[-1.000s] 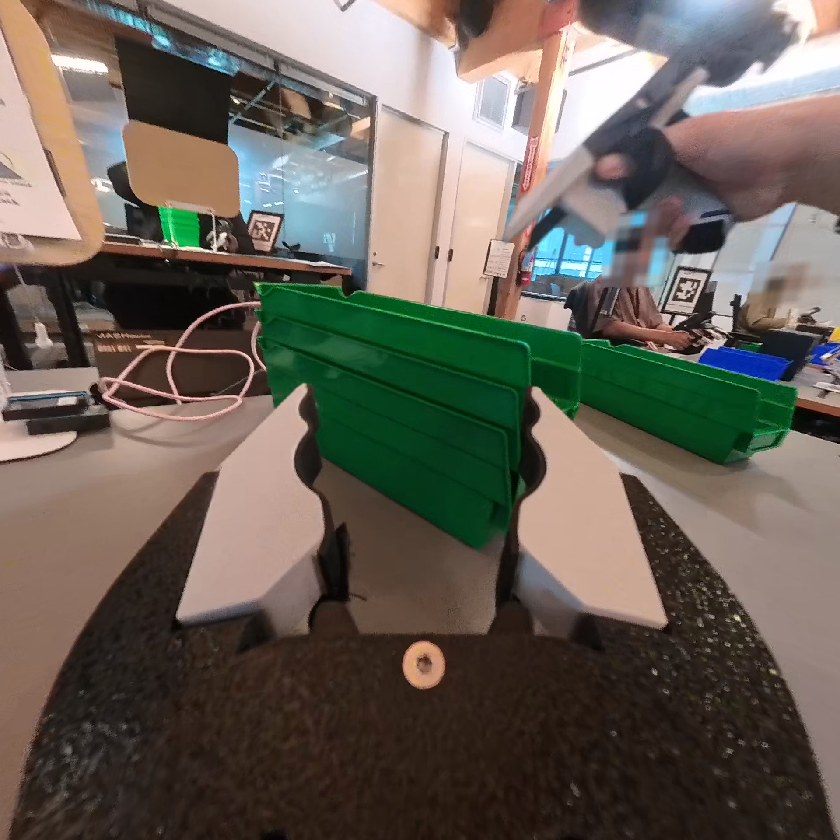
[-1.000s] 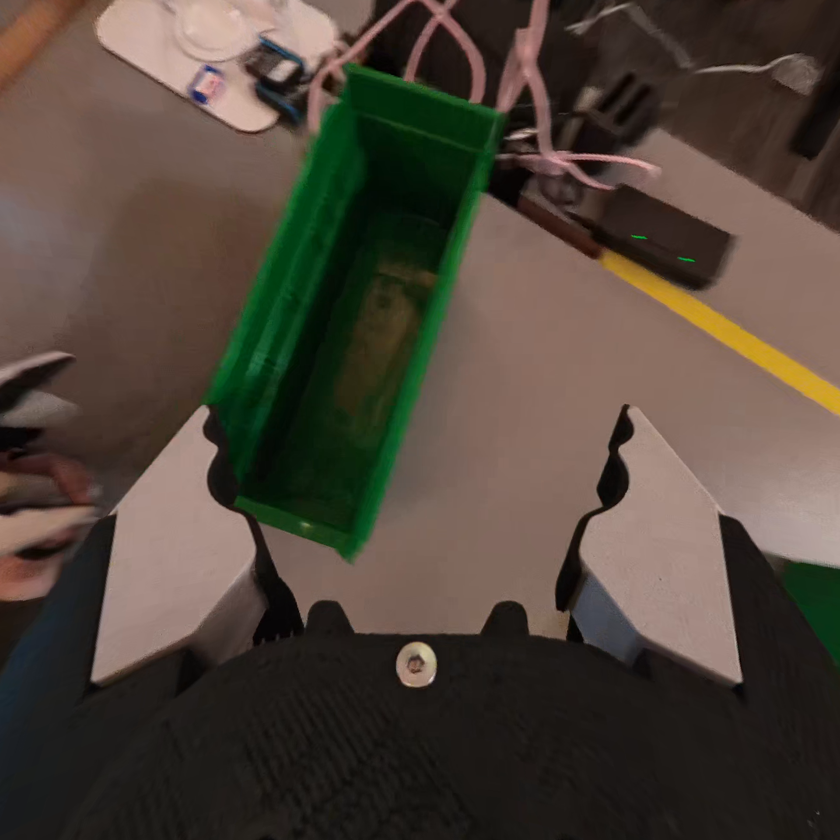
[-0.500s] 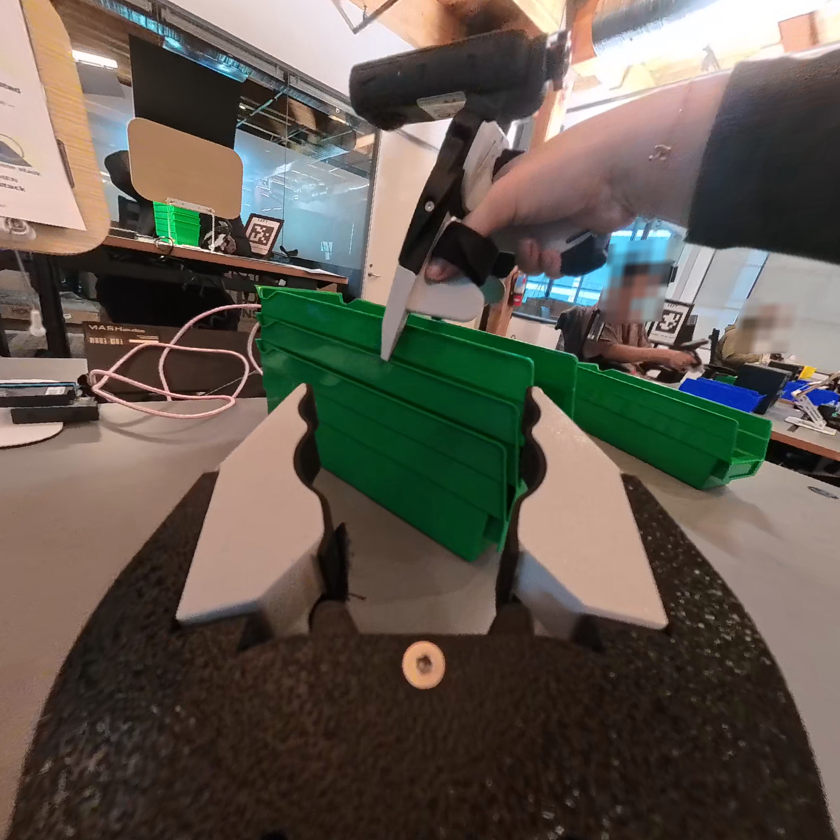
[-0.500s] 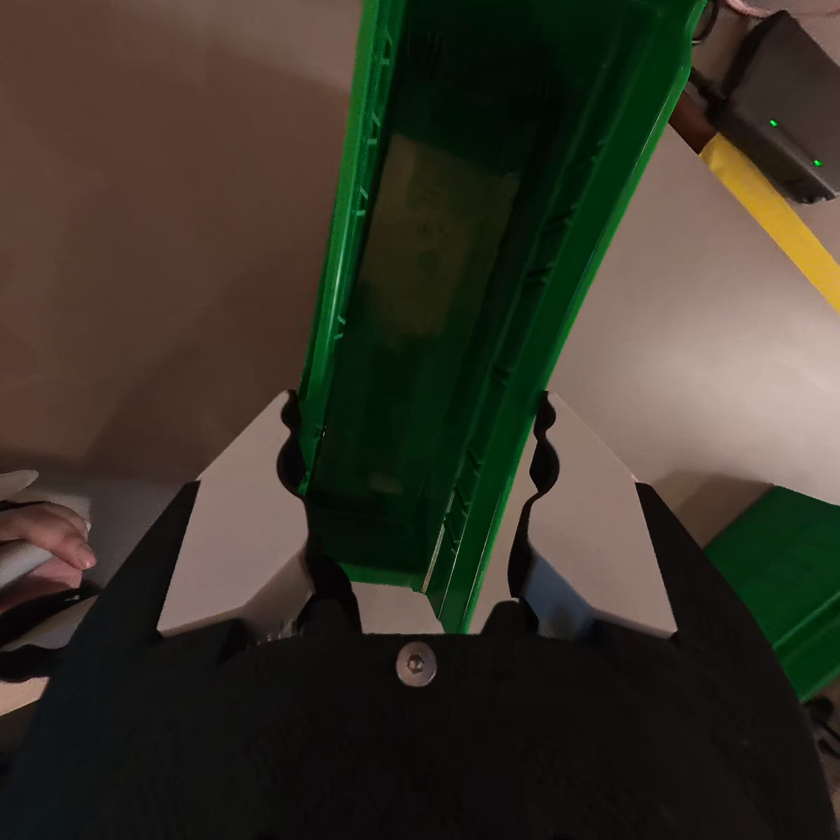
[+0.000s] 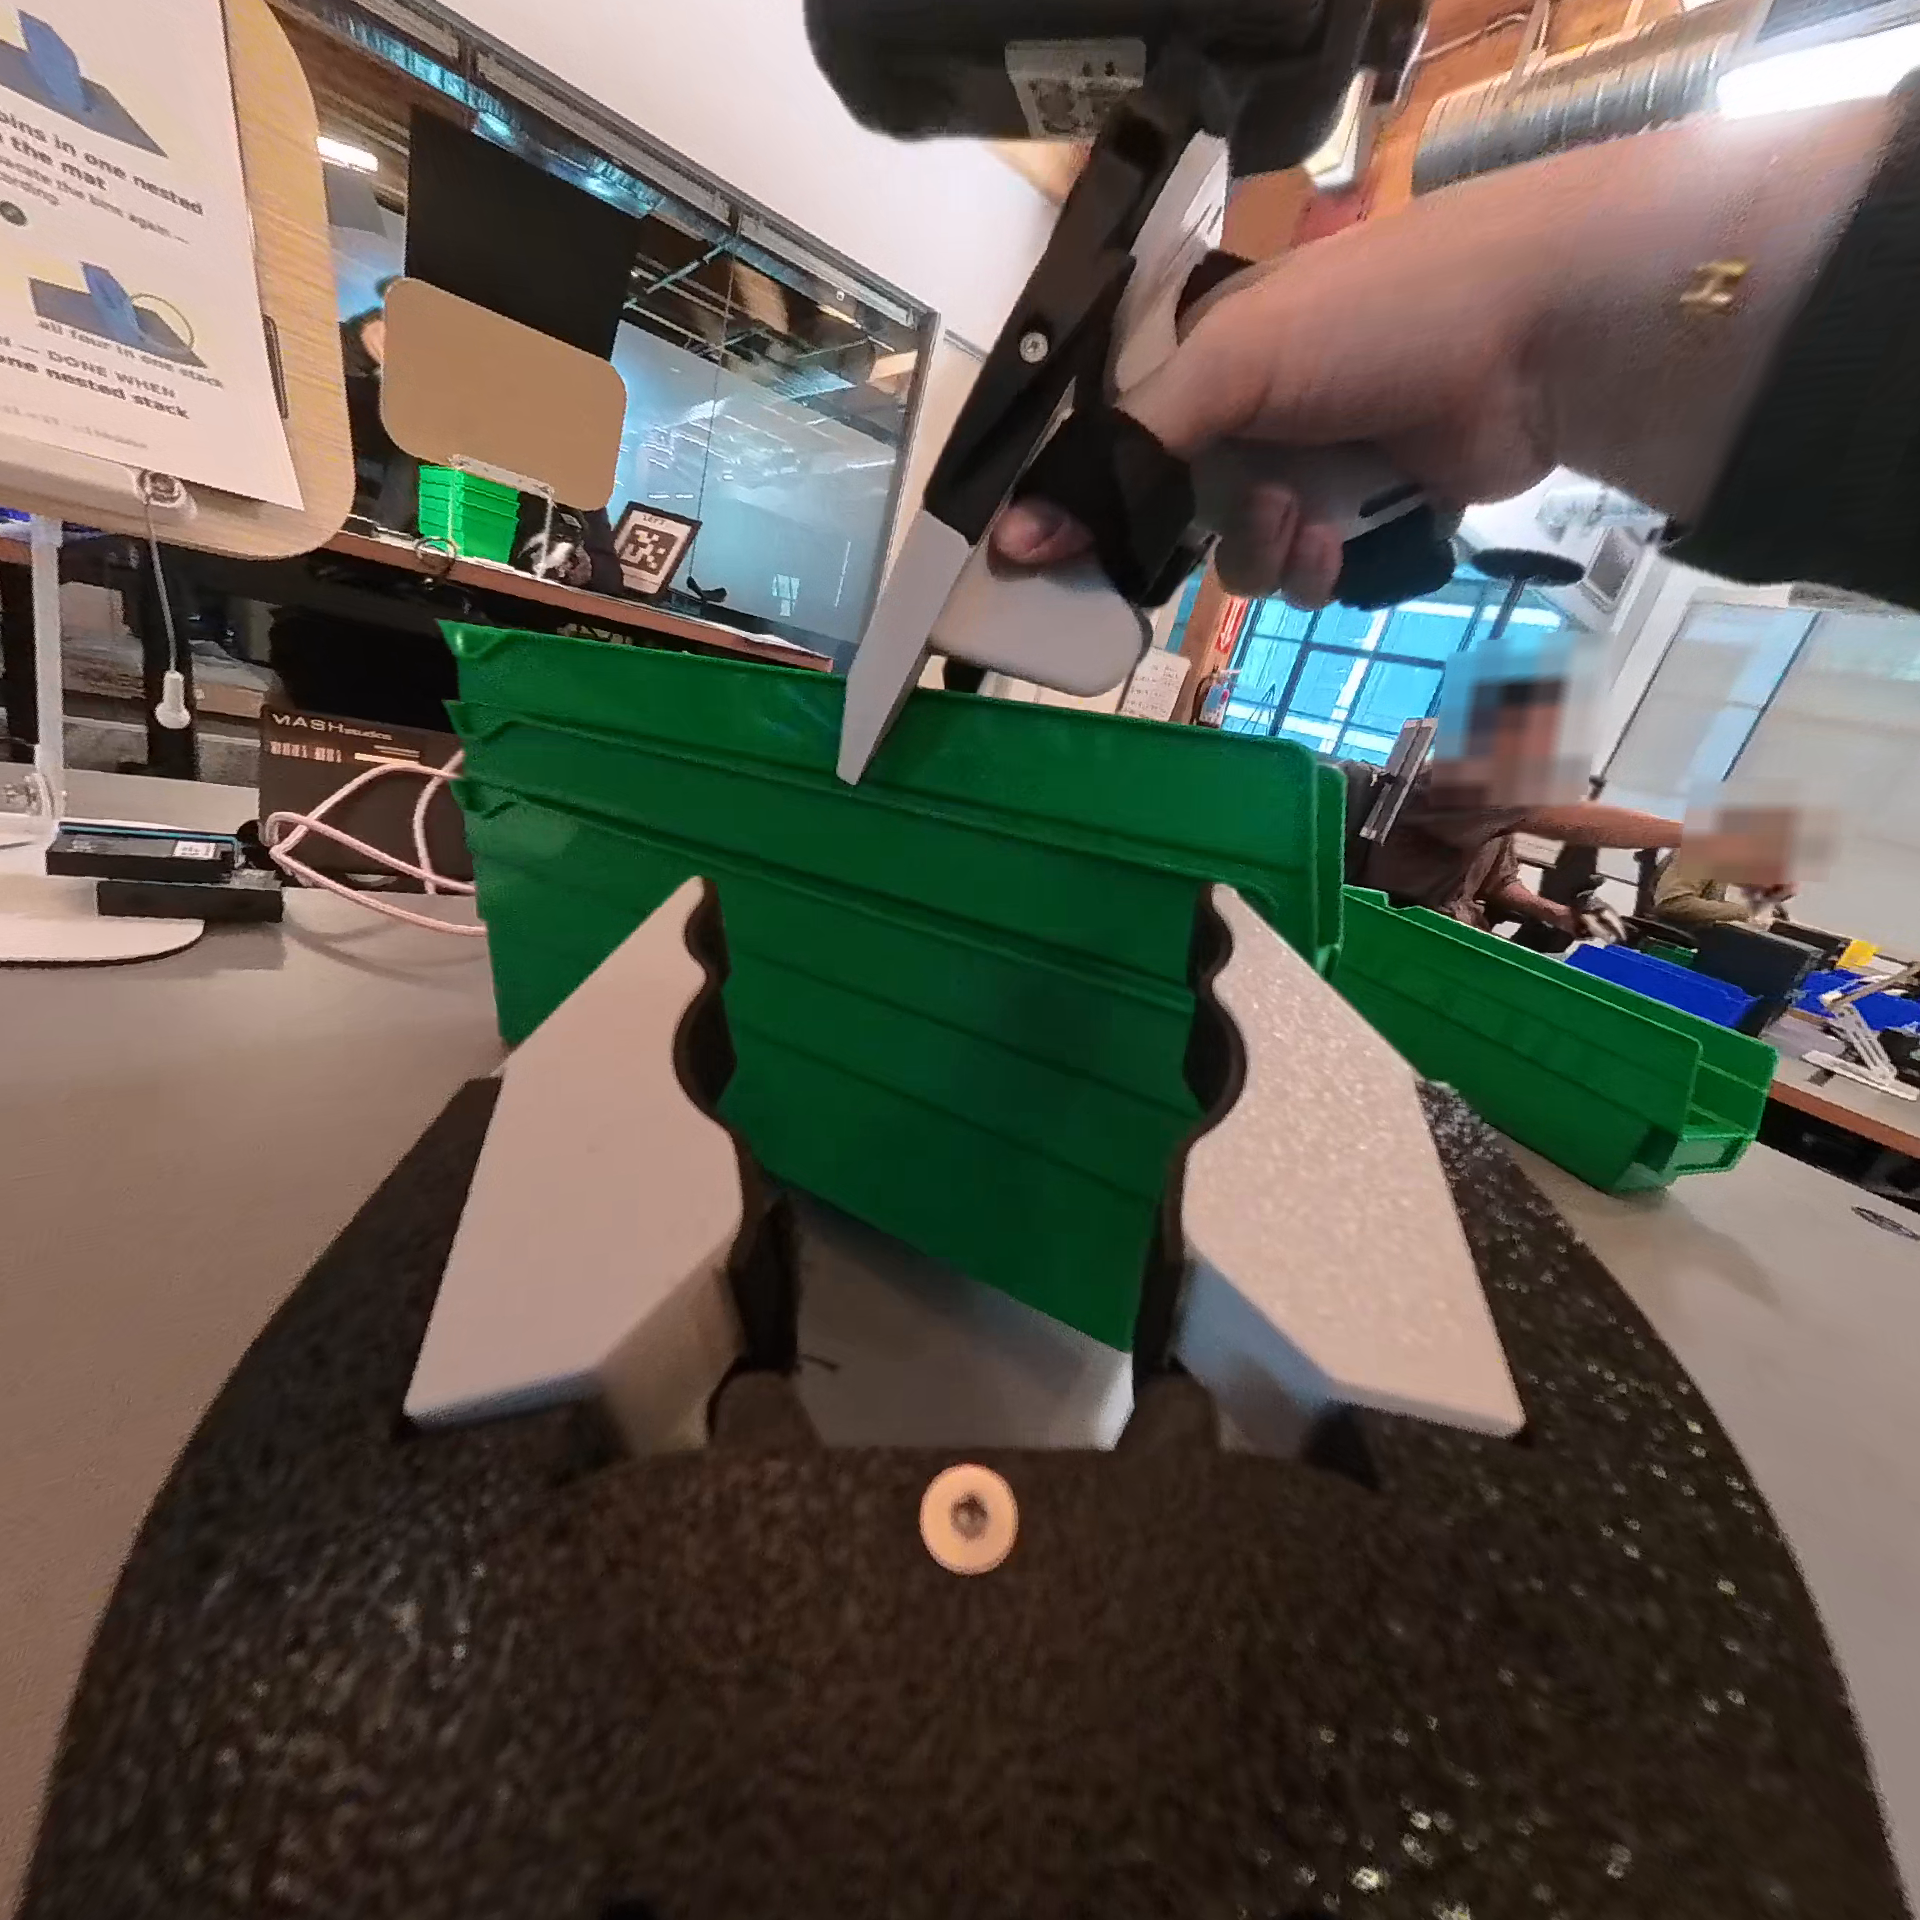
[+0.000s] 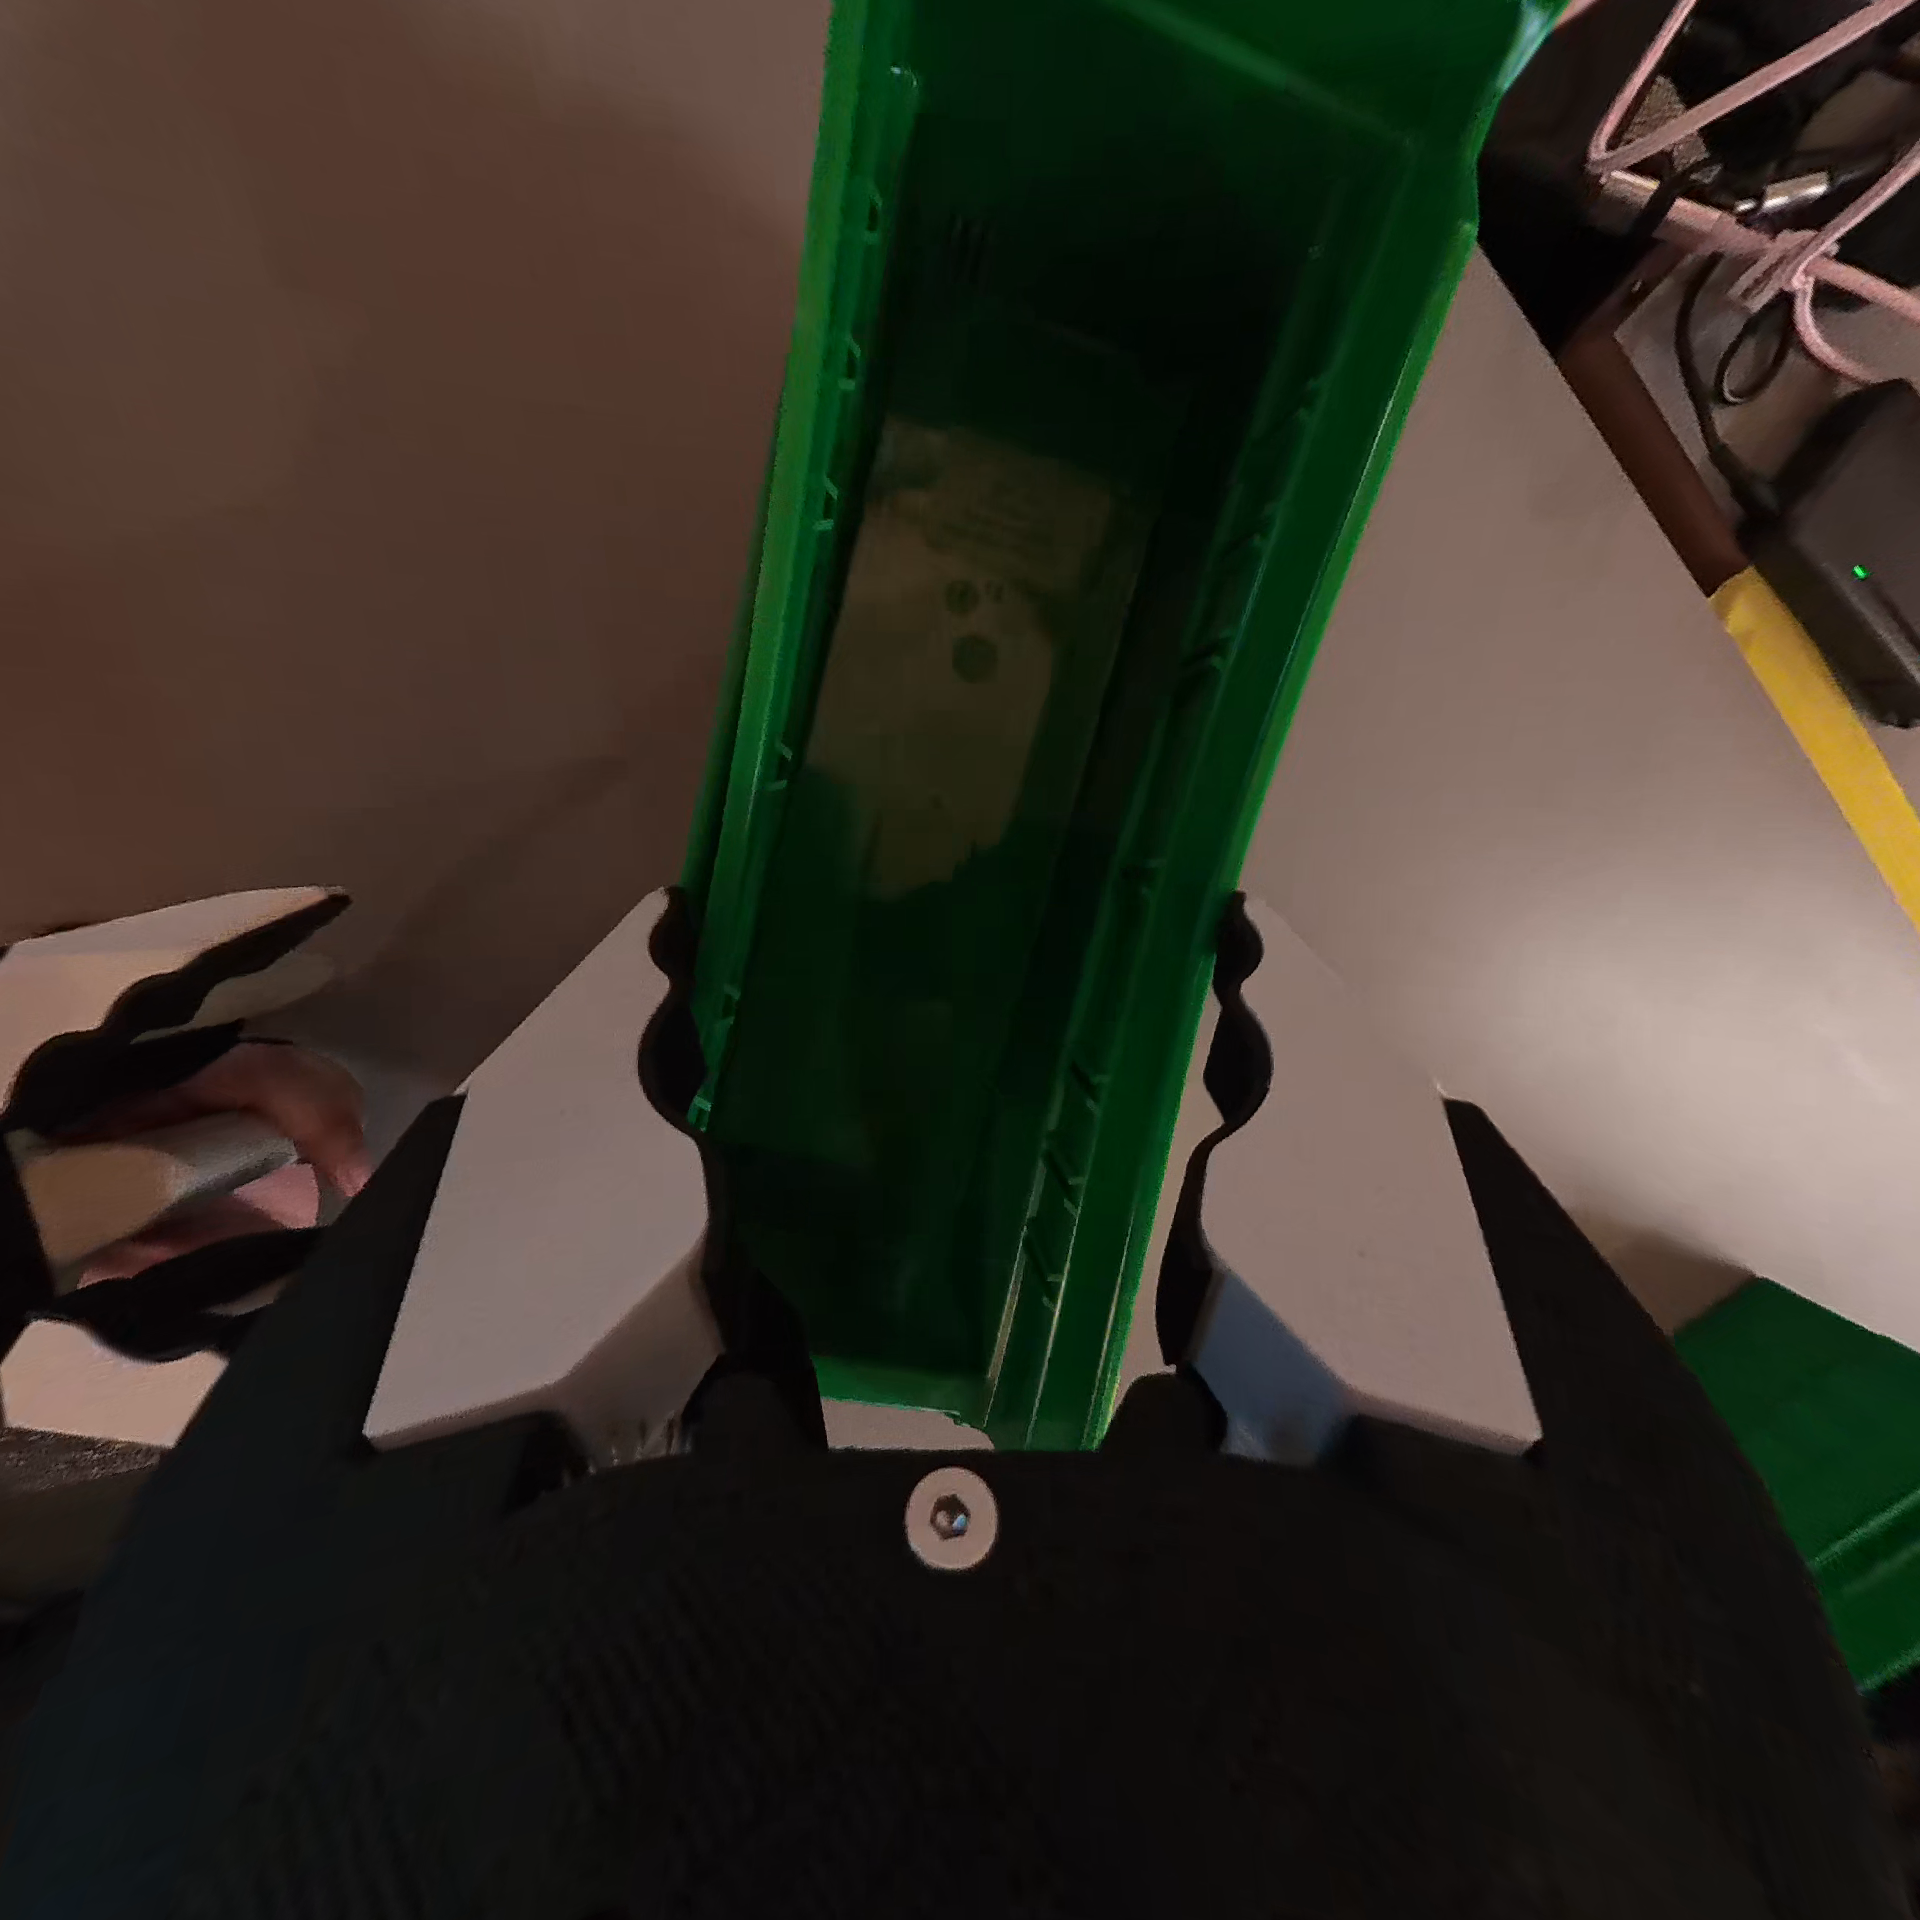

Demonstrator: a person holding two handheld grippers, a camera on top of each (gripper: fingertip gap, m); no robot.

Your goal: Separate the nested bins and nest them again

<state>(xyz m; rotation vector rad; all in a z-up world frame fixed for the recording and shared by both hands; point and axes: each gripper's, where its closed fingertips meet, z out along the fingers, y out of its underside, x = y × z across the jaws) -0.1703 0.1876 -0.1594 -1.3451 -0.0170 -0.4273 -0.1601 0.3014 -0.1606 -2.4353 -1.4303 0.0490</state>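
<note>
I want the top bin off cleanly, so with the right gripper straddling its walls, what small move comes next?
Probably lift the right gripper straight up a little. Its fingers sit against both side walls of the top bin, which is nested in the green stack, and the left gripper frames the stack's near end, so it could steady the lower bins.

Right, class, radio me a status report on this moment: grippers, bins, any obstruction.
Left gripper open, low beside green bin stack. Right gripper straddling top bin from above, grip not confirmed. Separate green bins right. Nothing blocking.
</note>
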